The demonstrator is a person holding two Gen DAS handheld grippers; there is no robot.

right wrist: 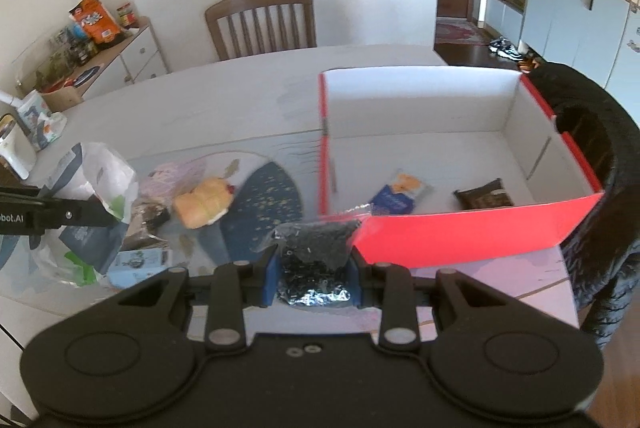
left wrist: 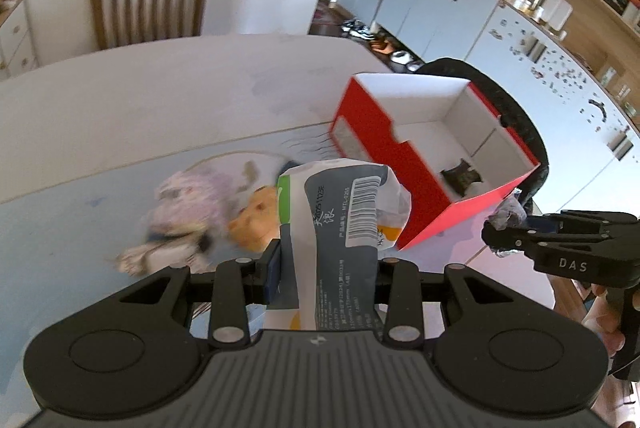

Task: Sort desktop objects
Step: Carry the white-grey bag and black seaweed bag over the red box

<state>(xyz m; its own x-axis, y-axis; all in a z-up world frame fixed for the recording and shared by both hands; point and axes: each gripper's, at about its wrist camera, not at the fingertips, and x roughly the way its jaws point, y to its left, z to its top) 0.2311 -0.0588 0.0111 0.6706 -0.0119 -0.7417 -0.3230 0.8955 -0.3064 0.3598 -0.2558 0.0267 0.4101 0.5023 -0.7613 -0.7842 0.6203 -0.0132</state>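
Left gripper (left wrist: 326, 268) clamps grey-white crumpled plastic pouch (left wrist: 340, 224); right gripper (right wrist: 312, 276) clamps small clear packet of dark granules (right wrist: 316, 248); both lifted clear of table, likely bound for red open cardboard box (right wrist: 460, 232).

Box (right wrist: 460, 240): red outside, white inside. Bag (left wrist: 340, 224): grey and white, green band, black barcode. Packet (right wrist: 316, 252): black speckled contents, silver foil base; counter (right wrist: 224, 100) pale grey.

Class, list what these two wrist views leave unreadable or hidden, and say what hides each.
- Left view: the table mat's picture is blurred, partly behind the bag that the left gripper holds.
- Left view: the right gripper's packet shows only as a scrap past its fingers.
- Right view: small items beside the bread lie behind the bag, unidentifiable.
- Both views: red box label unreadable.
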